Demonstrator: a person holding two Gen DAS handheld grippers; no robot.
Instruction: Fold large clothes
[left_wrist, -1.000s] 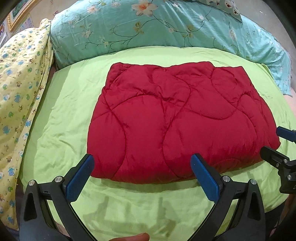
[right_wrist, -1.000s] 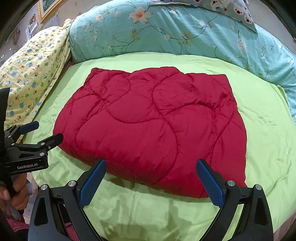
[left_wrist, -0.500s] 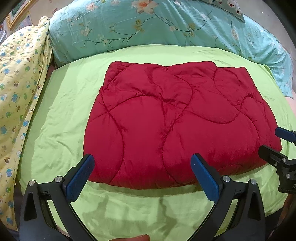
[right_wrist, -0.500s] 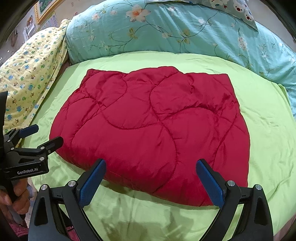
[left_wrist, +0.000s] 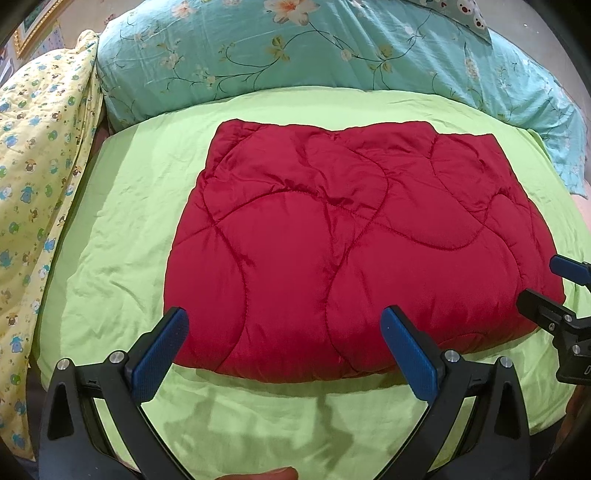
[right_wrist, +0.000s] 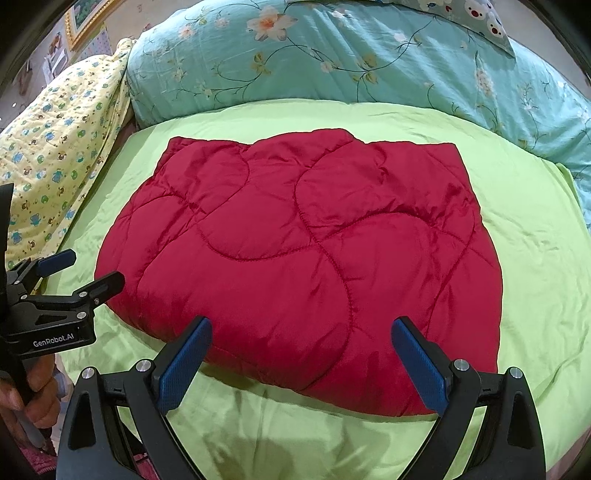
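A red quilted padded garment (left_wrist: 351, 243) lies folded into a thick rectangle on the lime green sheet (left_wrist: 122, 221); it also shows in the right wrist view (right_wrist: 306, 266). My left gripper (left_wrist: 284, 354) is open and empty, held just above the garment's near edge, toward its left corner. My right gripper (right_wrist: 303, 365) is open and empty over the near edge toward the right corner. Each gripper shows in the other's view, the right one (left_wrist: 554, 291) at the right edge and the left one (right_wrist: 74, 273) at the left edge.
A teal floral pillow (left_wrist: 314, 51) lies along the far side of the bed. A yellow cartoon-print blanket (left_wrist: 33, 155) is heaped on the left. The green sheet's edge drops off at the near side and the right.
Both grippers have moved a little closer to the garment's near edge; it now looks larger and lower in both views. Both stay open. The garment has not moved.
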